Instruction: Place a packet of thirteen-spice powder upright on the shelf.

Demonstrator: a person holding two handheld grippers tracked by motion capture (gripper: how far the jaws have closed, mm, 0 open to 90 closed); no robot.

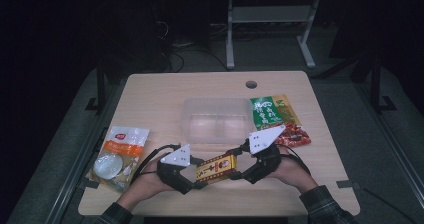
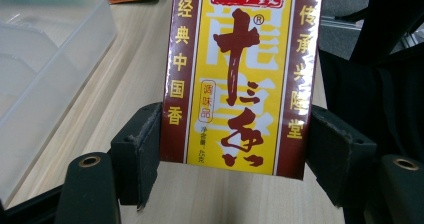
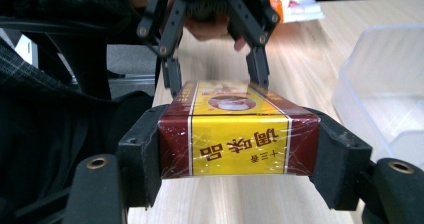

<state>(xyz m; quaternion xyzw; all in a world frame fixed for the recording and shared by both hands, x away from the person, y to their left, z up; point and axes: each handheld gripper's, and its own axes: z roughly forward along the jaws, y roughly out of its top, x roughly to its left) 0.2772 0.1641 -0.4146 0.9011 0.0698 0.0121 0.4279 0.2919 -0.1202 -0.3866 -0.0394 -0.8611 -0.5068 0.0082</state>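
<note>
While both hand-held grippers, left (image 1: 199,176) and right (image 1: 239,166), pinch opposite ends of the spice box (image 1: 216,167), handover is under way; next, one releases, probably toward the clear tub (image 1: 216,120) beyond them.

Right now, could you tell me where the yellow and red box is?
In the high view the box is near the table's front edge, clamped at its ends by the left gripper and right gripper, just in front of the clear plastic container.

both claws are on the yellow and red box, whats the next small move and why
Probably let one claw go, likely the left claw: the right claw grips the other end of the spice box, and the clear container sits just behind it on the table, an easy carry.
</note>
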